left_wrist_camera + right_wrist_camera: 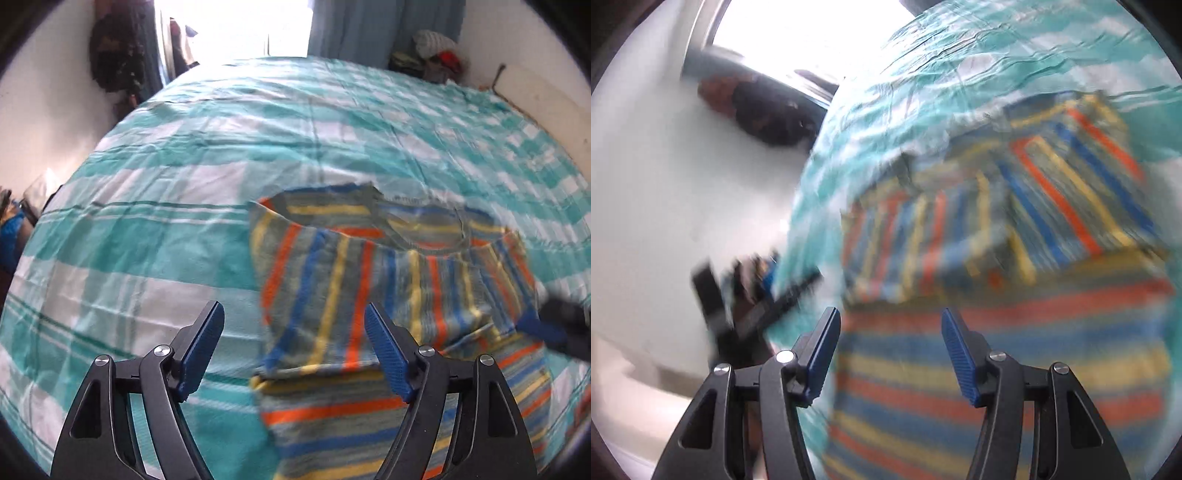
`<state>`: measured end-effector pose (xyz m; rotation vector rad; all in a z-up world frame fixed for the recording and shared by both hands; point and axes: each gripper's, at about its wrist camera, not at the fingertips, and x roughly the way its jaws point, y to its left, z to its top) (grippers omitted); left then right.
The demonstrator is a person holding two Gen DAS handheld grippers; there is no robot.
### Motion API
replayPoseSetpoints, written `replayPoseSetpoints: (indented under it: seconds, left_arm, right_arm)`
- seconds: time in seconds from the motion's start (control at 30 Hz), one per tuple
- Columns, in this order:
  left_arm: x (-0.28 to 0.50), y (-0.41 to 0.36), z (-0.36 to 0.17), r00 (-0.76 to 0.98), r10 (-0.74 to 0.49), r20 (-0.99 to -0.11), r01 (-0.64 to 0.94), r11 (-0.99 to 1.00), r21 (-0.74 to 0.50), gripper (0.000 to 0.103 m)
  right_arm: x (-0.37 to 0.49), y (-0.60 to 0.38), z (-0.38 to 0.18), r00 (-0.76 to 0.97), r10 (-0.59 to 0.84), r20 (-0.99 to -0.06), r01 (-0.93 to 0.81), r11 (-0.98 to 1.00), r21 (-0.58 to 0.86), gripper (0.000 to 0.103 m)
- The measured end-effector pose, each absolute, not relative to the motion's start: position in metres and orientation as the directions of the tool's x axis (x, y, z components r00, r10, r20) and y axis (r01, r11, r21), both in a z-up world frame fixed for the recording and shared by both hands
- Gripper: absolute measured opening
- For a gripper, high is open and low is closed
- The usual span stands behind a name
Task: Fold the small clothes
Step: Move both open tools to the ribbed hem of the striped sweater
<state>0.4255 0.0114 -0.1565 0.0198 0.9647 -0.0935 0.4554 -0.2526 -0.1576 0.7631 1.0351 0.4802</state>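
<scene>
A small striped shirt (369, 288), grey with orange, blue and yellow stripes, lies on the bed with its sleeves folded in over the body. My left gripper (293, 325) is open and empty, hovering above the shirt's left edge. My right gripper (890, 332) is open and empty above the shirt's (997, 277) lower part; that view is motion-blurred. The right gripper also shows at the right edge of the left wrist view (554, 325), by the shirt's right side. The left gripper shows blurred in the right wrist view (757, 295).
The bed is covered by a teal and white checked sheet (184, 203). A white wall (48, 122) runs along the left, a bright window (236, 26) and blue curtain (369, 29) are at the far end, and a pile of clothes (432, 51) sits in the far right corner.
</scene>
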Motion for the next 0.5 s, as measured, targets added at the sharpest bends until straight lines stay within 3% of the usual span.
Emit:
replayPoseSetpoints:
  seconds: [0.07,0.13,0.2,0.3,0.5]
  left_arm:
    - [0.434,0.004,-0.18,0.511,-0.039,-0.859,0.101,0.995,0.015,0.078]
    - [0.433,0.004,-0.204,0.43,-0.002,-0.903,0.117,0.992,0.054,0.073]
    - [0.421,0.013,-0.201,0.448,-0.021,-0.894,0.128,0.991,0.04,0.074]
    - [0.395,0.023,-0.179,0.485,-0.02,-0.874,0.124,0.991,0.046,0.074]
    - [0.297,0.02,-0.161,0.523,-0.102,-0.846,0.182,0.983,-0.007,0.088]
  right_arm:
    - [0.479,-0.248,-0.174,0.434,0.671,-0.602,0.031,0.656,0.754,0.057]
    - [0.492,-0.241,-0.209,0.306,0.675,-0.671,0.134,0.667,0.733,0.057]
    - [0.484,-0.239,-0.23,0.238,0.687,-0.687,0.189,0.661,0.726,0.048]
    - [0.453,-0.241,-0.208,0.265,0.635,-0.726,0.114,0.727,0.678,0.047]
    - [0.356,-0.237,-0.176,0.339,0.496,-0.8,-0.04,0.857,0.515,0.054]
